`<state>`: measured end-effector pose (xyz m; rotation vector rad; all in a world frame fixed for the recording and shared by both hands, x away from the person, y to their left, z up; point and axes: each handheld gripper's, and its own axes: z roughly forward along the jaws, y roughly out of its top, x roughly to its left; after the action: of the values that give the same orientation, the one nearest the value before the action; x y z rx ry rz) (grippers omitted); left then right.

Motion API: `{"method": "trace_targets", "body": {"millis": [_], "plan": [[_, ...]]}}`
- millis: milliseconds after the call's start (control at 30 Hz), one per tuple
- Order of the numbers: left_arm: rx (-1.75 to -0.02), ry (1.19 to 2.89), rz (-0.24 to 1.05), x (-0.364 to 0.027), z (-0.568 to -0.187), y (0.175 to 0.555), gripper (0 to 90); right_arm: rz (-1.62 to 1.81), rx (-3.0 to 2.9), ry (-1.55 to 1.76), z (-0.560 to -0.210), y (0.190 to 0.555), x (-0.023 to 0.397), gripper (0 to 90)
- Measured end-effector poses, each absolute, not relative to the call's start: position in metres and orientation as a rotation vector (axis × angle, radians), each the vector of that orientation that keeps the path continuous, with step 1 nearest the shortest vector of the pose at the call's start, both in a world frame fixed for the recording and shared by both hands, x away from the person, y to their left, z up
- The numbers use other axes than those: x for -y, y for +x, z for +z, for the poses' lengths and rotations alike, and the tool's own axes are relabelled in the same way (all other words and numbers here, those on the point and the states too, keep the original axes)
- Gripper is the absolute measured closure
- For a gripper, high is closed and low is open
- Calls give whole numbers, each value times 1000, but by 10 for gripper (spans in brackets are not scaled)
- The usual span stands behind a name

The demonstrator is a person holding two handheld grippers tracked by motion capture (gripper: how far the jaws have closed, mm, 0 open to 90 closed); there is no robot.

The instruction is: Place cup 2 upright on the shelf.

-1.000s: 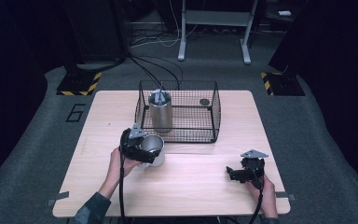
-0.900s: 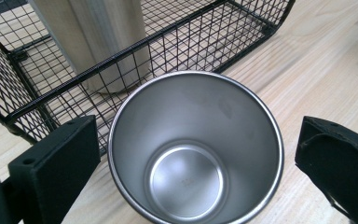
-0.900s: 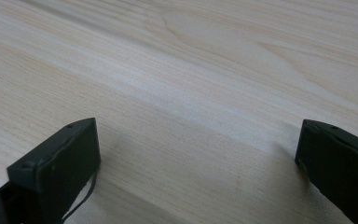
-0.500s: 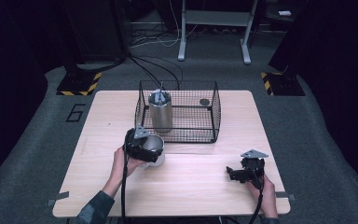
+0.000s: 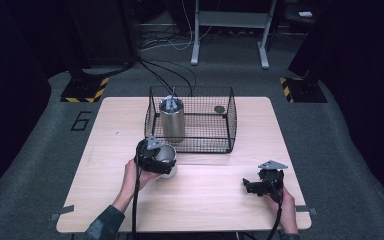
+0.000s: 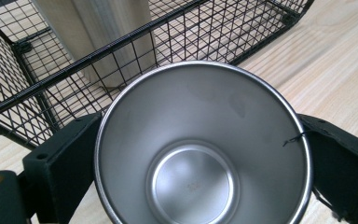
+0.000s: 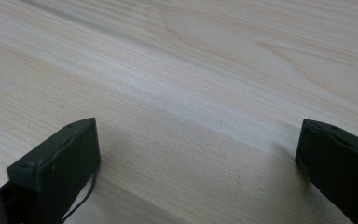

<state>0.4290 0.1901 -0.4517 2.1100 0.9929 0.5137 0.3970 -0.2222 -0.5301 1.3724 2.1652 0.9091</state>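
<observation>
We are pinching steel cup (image 6: 200,154) in left gripper (image 5: 156,159), jaws outside wall: likely light, rigid, slippery. Right gripper (image 5: 252,186) is idling, spread.

Left gripper (image 5: 156,159): black body, topped at 12 o'clock by a grey three-cornered plate; blocky matt black jaws with small screw holes.
Right gripper (image 5: 260,184): black, grey three-cornered plate at its 12 o'clock; square-ended black jaws.
Cables: a black one is trailed from each gripper toward 6 o'clock.
Sleeve (image 5: 105,225): dark, worn on the left forearm.
</observation>
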Motion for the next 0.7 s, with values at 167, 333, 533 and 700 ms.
{"method": "trace_targets", "body": {"millis": [167, 333, 533, 700], "plan": [[-976, 2131, 498, -191, -450, 429, 59, 909, -2165, 1373, -530, 397, 222, 0], [-951, 2142, 491, -192, -450, 428, 60, 909, -2166, 1372, -530, 397, 222, 0], [-937, 2148, 488, -192, -449, 427, 61, 909, -2165, 1373, -530, 397, 222, 0], [-915, 2148, 491, -193, -445, 424, 61, 909, -2165, 1373, -530, 397, 222, 0]]}}
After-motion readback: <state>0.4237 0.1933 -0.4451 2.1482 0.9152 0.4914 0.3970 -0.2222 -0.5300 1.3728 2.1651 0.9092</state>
